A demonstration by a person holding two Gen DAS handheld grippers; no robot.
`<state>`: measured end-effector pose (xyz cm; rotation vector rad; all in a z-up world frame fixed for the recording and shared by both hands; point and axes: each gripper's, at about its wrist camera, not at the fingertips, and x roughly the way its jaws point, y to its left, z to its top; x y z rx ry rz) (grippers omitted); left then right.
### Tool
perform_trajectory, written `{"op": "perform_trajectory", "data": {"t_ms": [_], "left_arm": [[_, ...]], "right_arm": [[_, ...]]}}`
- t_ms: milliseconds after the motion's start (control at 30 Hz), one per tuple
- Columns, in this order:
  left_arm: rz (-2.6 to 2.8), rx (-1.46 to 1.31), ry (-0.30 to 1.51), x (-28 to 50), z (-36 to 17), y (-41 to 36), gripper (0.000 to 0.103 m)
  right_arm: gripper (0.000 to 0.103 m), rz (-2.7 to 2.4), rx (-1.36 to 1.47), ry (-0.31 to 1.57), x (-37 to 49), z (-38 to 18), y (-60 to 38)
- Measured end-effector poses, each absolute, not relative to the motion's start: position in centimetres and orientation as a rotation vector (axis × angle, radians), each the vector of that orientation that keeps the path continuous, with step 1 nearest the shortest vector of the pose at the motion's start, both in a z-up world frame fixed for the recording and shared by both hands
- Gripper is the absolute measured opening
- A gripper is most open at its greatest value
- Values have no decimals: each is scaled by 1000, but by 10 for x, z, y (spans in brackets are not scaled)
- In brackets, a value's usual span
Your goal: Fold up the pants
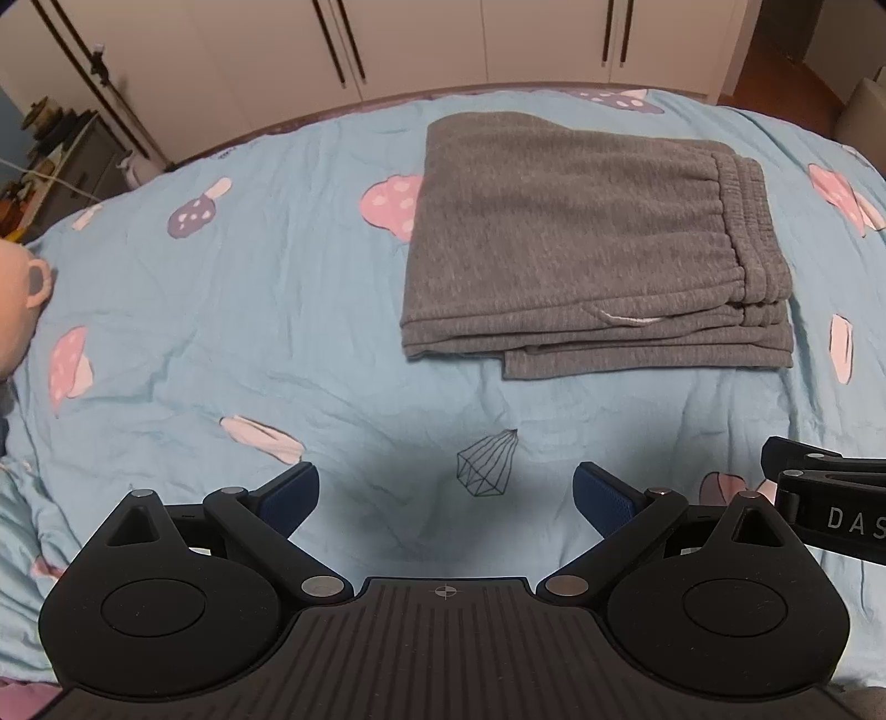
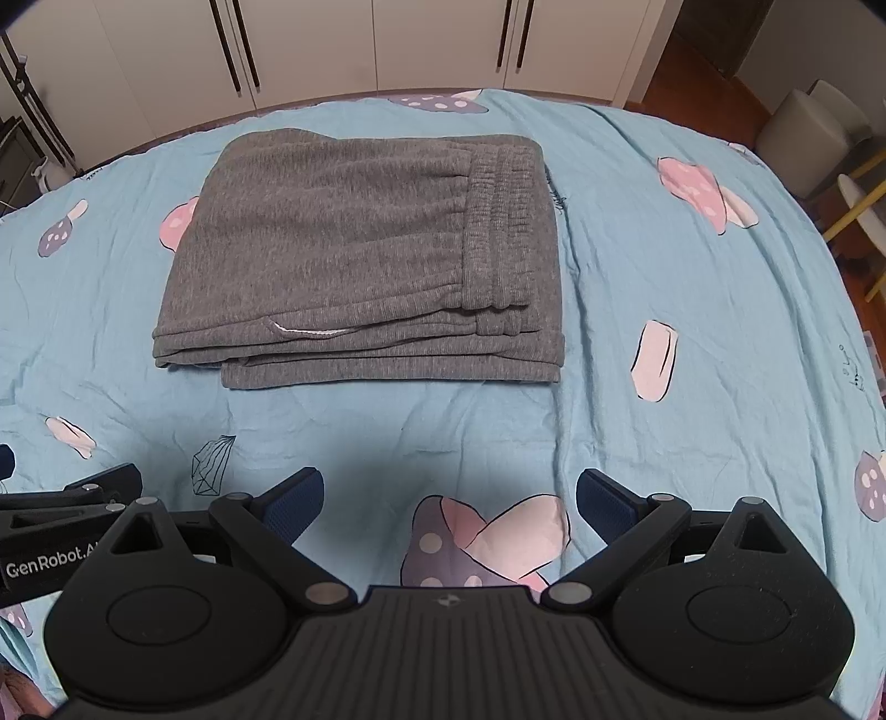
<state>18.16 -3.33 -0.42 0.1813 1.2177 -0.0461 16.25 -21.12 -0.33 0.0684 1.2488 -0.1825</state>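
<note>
Grey sweatpants lie folded into a flat stack of layers on the light blue bedsheet, elastic waistband on the right side, a white drawstring showing at the near edge. My left gripper hovers open above the sheet, well short of the pants and to their left, nothing between its blue pads. My right gripper is also open and empty, held back from the near edge of the stack. Each gripper shows at the edge of the other's view.
The bed sheet carries pink and purple mushroom prints. White wardrobe doors stand behind the bed. A cluttered shelf is at the far left, a white stool and chair at the far right. A pale cup-like object sits at the left edge.
</note>
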Motion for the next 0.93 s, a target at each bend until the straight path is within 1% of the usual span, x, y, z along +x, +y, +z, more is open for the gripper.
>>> {"op": "perform_trajectory", "data": {"t_ms": [933], "left_arm": [[-52,207,1182,179,-4,-38,101]], "right_arm": [[98,-175,66,1242,161,-4,-211]]}}
